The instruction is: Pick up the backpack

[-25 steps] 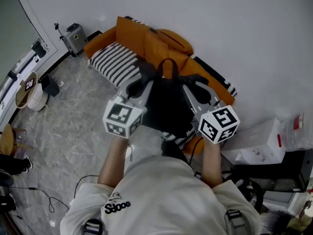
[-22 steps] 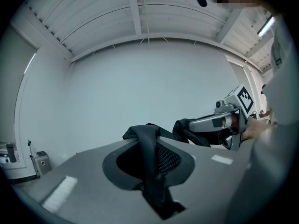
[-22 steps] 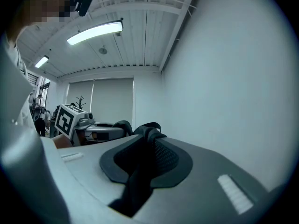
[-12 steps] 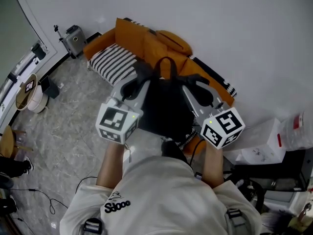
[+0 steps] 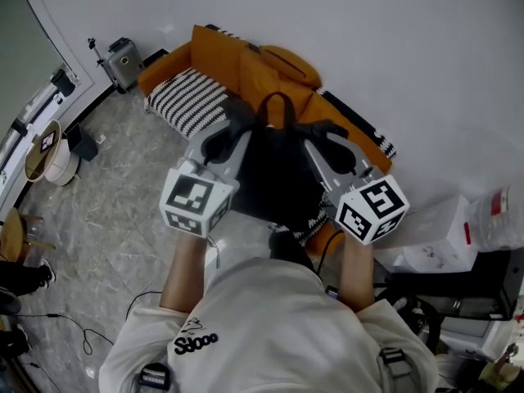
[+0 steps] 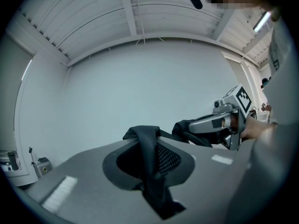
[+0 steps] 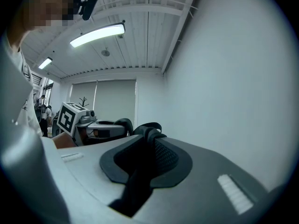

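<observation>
A black backpack (image 5: 274,178) hangs between my two grippers, in front of the person's chest and above the orange sofa (image 5: 246,68). My left gripper (image 5: 233,131) is shut on one black shoulder strap (image 6: 150,157), which runs down between its jaws. The other shoulder strap (image 7: 145,160) is pinched in my right gripper (image 5: 325,133), also shut. The bag's top carry loop (image 5: 278,105) stands up between the two grips. Each gripper view shows the opposite gripper across the bag: the right one (image 6: 219,122), the left one (image 7: 91,125).
A black-and-white striped cushion (image 5: 192,101) lies on the sofa's left part. A small grey suitcase (image 5: 123,60) stands by the wall. There is a white box (image 5: 426,240) at the right, a round table (image 5: 41,150) at the left, and cables (image 5: 74,330) on the marble floor.
</observation>
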Available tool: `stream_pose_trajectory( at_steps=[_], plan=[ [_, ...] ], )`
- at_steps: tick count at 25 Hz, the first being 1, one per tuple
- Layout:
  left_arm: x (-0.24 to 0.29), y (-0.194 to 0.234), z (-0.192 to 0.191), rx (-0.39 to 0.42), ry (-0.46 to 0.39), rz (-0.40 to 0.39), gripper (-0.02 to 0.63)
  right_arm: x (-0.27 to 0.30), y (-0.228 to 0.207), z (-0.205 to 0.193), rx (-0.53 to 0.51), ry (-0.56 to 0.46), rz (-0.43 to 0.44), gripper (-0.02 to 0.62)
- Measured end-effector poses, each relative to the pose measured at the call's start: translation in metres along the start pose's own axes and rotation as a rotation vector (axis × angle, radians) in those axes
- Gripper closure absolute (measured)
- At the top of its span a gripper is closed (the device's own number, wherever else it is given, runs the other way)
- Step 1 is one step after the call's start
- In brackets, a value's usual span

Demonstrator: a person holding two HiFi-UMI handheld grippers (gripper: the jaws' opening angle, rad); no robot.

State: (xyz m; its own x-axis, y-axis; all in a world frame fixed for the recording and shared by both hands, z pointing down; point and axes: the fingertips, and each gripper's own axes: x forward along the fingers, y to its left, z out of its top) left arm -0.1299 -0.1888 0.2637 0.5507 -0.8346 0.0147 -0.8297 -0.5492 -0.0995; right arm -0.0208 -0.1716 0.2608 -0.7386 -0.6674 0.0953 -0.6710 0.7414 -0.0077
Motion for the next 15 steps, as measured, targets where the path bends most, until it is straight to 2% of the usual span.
stream_pose_trajectory(
  at_steps=[15],
  plan=[
    [0.023, 0.009, -0.026, -0.02, 0.056, -0.009, 0.548, 0.016, -0.022, -0.021, 0.03, 0.045, 0.001, 0.541]
  ],
)
